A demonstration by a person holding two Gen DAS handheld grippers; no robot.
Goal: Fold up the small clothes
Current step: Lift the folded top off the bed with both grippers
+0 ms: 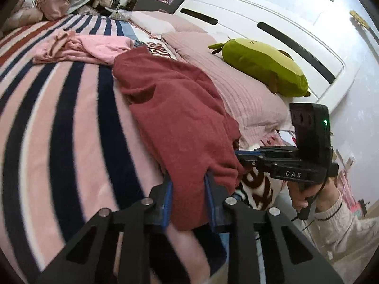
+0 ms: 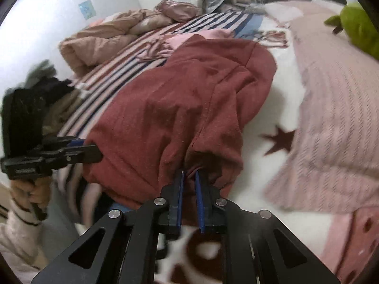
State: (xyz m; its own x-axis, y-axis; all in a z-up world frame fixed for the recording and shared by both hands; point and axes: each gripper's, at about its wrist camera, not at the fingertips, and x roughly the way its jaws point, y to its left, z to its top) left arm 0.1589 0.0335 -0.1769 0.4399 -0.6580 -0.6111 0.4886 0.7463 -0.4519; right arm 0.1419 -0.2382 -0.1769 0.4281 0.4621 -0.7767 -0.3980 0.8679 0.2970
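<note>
We had each hand-held gripper, left (image 1: 188, 184) and right (image 2: 189, 177), clamped on the red garment's (image 1: 175, 99) near edge, keeping it stretched for folding.

Matt red knit garment (image 1: 180, 108), fleecy striped blanket (image 1: 59, 123), black plastic claw (image 1: 188, 189)

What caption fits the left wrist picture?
Both grippers, left gripper and right gripper, clamp the red garment.
</note>
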